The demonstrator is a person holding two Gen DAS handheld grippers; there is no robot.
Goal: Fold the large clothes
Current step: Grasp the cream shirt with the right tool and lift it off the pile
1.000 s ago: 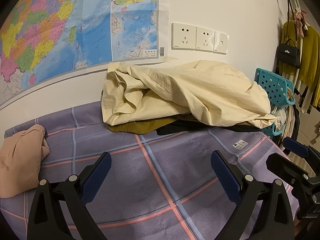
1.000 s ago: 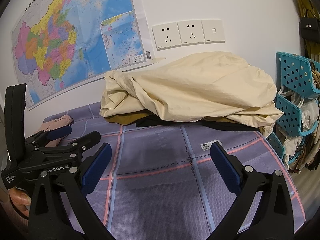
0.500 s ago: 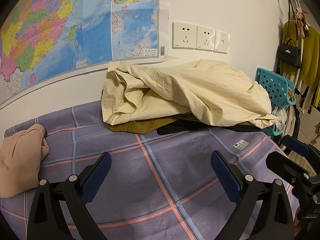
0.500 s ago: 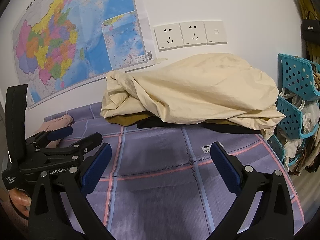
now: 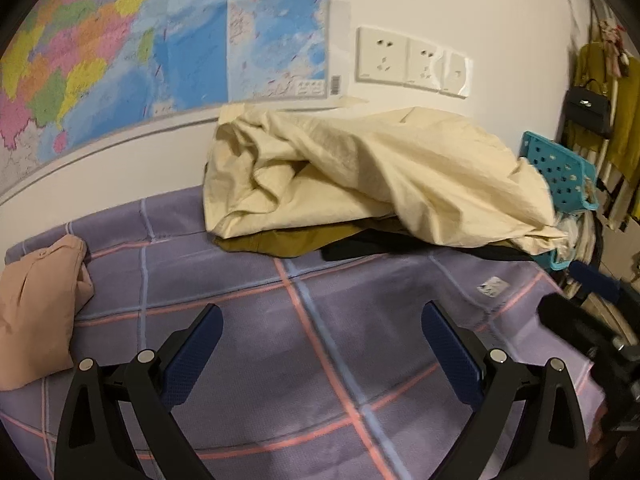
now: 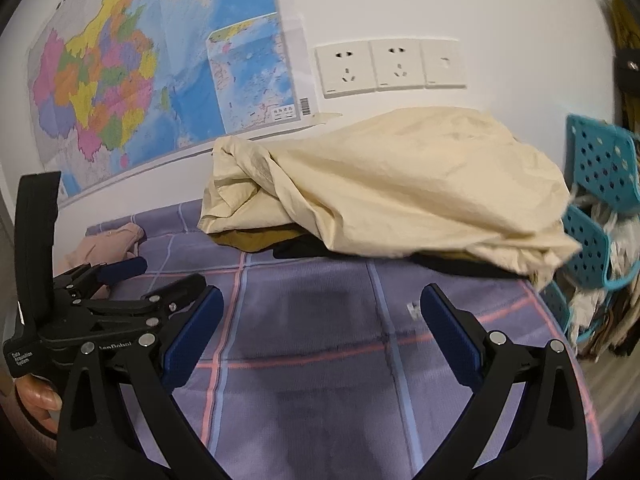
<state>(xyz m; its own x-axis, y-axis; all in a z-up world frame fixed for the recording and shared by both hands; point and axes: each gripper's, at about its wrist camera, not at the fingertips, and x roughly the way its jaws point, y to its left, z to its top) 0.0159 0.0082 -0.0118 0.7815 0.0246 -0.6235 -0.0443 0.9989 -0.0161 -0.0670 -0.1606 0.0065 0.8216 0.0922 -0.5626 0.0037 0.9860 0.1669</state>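
A: Left tongs (image 5: 320, 344): jaws spread wide, nothing between the blue pads. Right tongs (image 6: 320, 320): same, empty.

B: Garment position?

A: Cream garment (image 5: 360, 176) lies crumpled atop an olive piece (image 5: 280, 242) and a black piece (image 5: 360, 246), heaped against the wall at the far edge of the purple plaid cloth (image 5: 320, 320). Both tongs hover over bare cloth, well short of the heap.

B: Other items?

A: Folded pink garment (image 5: 36, 300) far left; teal basket (image 6: 600, 168) right of the heap.
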